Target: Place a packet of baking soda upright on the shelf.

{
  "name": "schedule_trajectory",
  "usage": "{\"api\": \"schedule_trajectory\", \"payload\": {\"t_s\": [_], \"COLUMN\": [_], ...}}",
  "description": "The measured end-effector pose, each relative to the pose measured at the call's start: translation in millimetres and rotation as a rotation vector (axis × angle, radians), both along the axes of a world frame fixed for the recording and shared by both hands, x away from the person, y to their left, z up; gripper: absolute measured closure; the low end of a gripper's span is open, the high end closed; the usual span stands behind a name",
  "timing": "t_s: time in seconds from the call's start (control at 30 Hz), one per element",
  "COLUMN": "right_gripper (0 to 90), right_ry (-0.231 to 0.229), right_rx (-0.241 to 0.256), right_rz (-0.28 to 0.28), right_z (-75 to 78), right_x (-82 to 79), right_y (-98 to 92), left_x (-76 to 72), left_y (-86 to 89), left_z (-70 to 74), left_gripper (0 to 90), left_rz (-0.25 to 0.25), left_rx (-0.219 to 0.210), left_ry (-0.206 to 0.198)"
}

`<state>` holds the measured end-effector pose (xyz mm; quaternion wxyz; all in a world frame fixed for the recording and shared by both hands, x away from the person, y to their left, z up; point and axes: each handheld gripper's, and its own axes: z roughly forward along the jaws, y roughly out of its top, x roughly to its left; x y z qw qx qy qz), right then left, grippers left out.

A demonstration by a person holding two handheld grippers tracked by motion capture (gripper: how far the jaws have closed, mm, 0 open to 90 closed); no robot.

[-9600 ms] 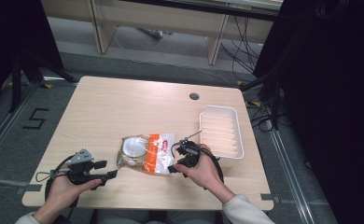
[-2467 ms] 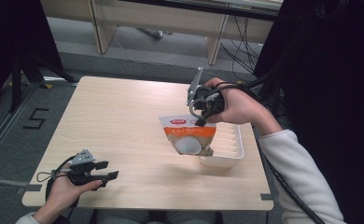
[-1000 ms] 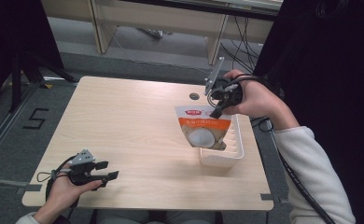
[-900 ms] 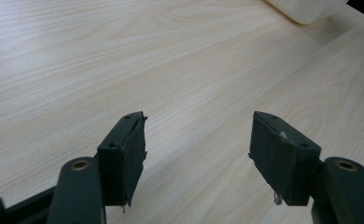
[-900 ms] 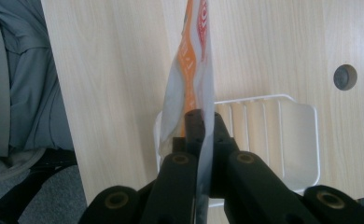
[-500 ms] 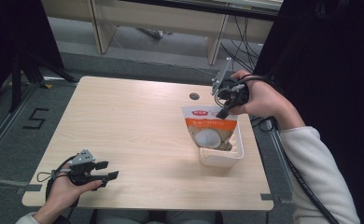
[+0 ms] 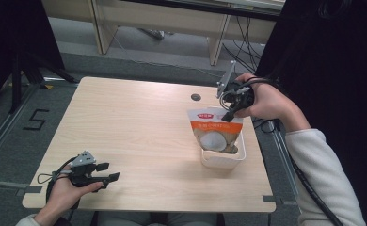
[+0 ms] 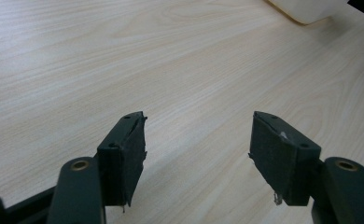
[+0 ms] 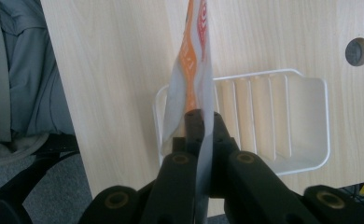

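Observation:
An orange and white snack bag (image 7: 215, 132) hangs upright over the white ribbed tray (image 7: 221, 161) at the table's right side, its lower end down inside the tray. My right gripper (image 7: 228, 114) is shut on the bag's top corner. In the right gripper view the bag (image 9: 193, 70) runs edge-on between the closed jaws, with the tray (image 9: 306, 121) below it. My left gripper (image 7: 107, 172) rests at the near left of the table, open, with bare wood between its pads (image 8: 132, 149).
A round cable hole (image 7: 195, 97) sits in the tabletop behind the tray. The tray's corner (image 8: 306, 7) shows far off in the left gripper view. A number 5 (image 7: 35, 120) is taped on the floor at the left.
My right gripper has carried the bag from the table's front middle up and right to the tray, and lowered it over the last second. The left gripper has stayed put.

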<state>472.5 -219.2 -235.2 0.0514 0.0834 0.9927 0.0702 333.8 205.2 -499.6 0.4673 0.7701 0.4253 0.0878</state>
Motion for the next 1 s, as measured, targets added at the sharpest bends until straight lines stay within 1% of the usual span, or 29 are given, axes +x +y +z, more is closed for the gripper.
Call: {"api": "schedule_trajectory", "payload": {"t_s": [0.03, 0.07, 0.1, 0.13, 0.2, 0.27, 0.33, 0.37, 0.43, 0.47, 0.5, 0.83, 0.97, 1.0], "right_gripper": [90.0, 90.0, 90.0, 90.0, 90.0, 90.0, 90.0, 90.0, 90.0, 90.0, 90.0, 90.0, 90.0, 90.0], "right_ry": [0.002, 0.004, 0.004, 0.002, 0.006, 0.006, 0.009, 0.004, 0.014, 0.012, 0.015, 0.024, 0.026, 0.023], "right_rx": [-0.004, 0.0, -0.002, -0.002, -0.007, -0.005, -0.008, -0.013, -0.014, -0.018, -0.015, -0.022, -0.019, -0.024], "right_rz": [-0.015, -0.007, -0.013, 0.003, -0.018, -0.004, -0.007, -0.017, -0.012, -0.023, -0.012, -0.006, -0.015, -0.004], "right_z": [-0.1, -0.7, -0.9, -1.6, -1.4, -2.0, -2.7, -3.1, -4.5, -4.5, -5.1, -8.4, -9.6, -9.7], "right_x": [-1.1, -0.5, -0.7, 0.4, -1.2, -0.2, -0.4, -1.2, -0.5, -1.1, -0.3, 0.5, 0.6, 1.6], "right_y": [-0.5, -1.2, -2.1, -2.7, -3.8, -5.1, -6.1, -6.4, -7.2, -7.6, -7.9, -10.8, -12.3, -13.1], "left_x": [0.0, 0.0, 0.0, 0.0, 0.0, 0.0, -0.1, -0.1, 0.0, -0.1, 0.0, 0.0, 0.0, 0.0], "left_y": [0.0, -0.1, -0.1, -0.1, 0.0, -0.1, -0.1, -0.2, -0.1, -0.1, -0.1, -0.1, -0.1, -0.1], "left_z": [0.0, 0.0, 0.0, 0.0, -0.1, -0.1, -0.1, -0.1, 0.0, 0.0, -0.1, -0.1, -0.1, -0.1], "left_gripper": [35.3, 35.4, 35.4, 35.4, 35.4, 35.4, 35.4, 35.4, 35.4, 35.4, 35.4, 35.4, 35.4, 35.4], "left_rz": [0.0, 0.0, 0.0, 0.0, 0.0, 0.0, 0.0, 0.0, 0.0, 0.001, 0.0, 0.0, 0.0, 0.0], "left_rx": [0.0, 0.0, 0.001, 0.001, 0.001, 0.001, 0.001, 0.0, 0.001, 0.0, 0.001, 0.002, 0.002, 0.002], "left_ry": [0.0, 0.0, 0.0, 0.0, 0.0, 0.0, 0.0, 0.001, 0.0, 0.0, 0.0, 0.0, 0.0, 0.0]}}
